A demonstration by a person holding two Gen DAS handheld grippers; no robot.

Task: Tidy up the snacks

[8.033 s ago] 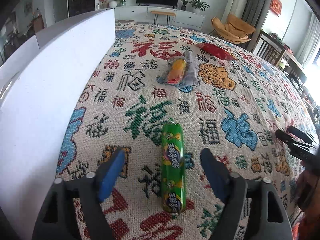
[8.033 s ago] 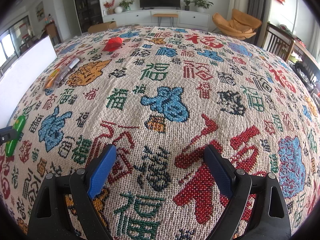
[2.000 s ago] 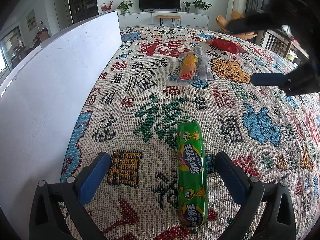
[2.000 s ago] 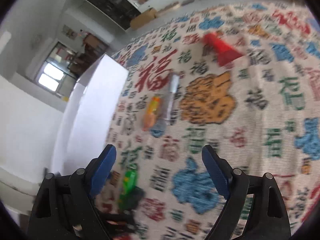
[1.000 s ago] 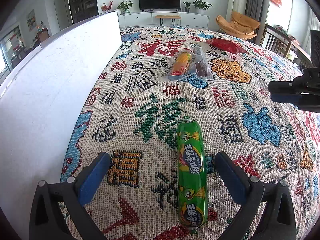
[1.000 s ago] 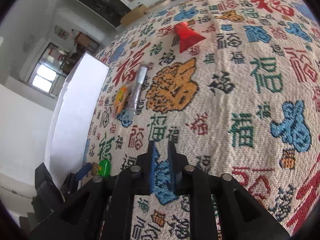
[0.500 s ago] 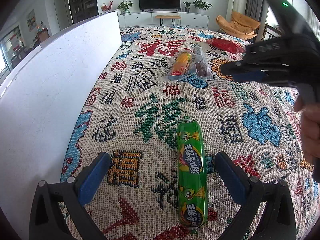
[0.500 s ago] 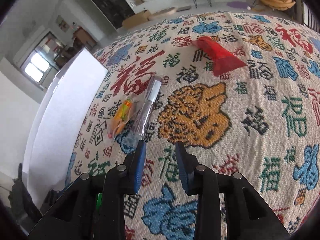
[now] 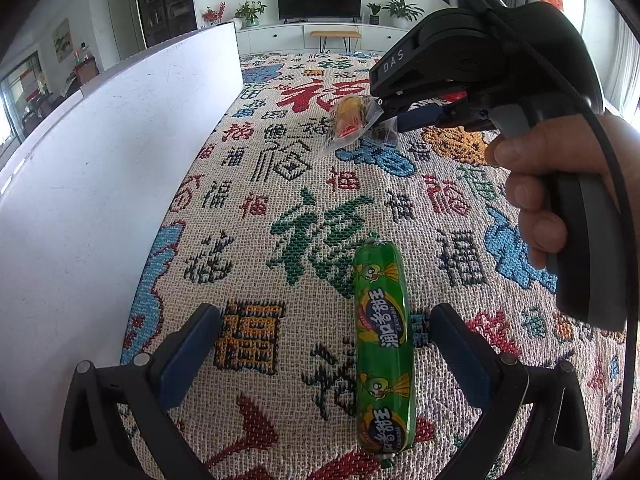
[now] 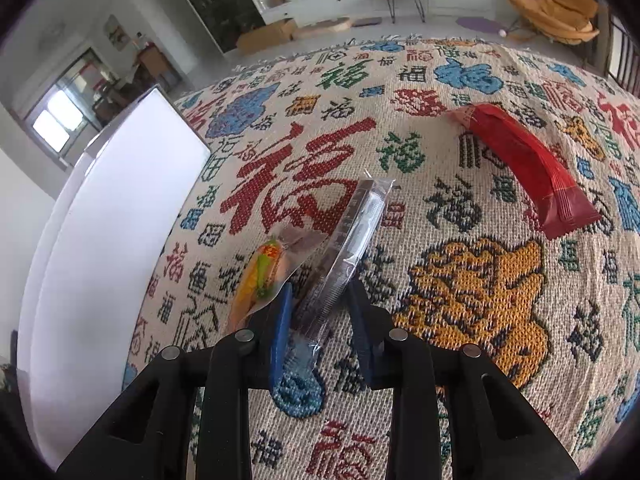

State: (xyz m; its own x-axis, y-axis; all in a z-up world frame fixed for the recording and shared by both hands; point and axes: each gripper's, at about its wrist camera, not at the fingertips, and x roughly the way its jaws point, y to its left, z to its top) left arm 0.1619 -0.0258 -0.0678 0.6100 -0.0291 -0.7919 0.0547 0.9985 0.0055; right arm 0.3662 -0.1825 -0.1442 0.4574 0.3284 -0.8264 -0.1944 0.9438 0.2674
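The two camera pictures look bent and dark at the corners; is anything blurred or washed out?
Left wrist view: fisheye lens curves the white board and patterned cloth, corners black, green sausage sharp, window at far right glares. Right wrist view: same bulging, white board overexposed, clear packet glints, red packet crisp; no evident motion blur.

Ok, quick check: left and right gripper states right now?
Left gripper: open, the green sausage lying loose between its fingers.
Right gripper: jaws closing around the clear snack packet; a firm grip cannot be told.
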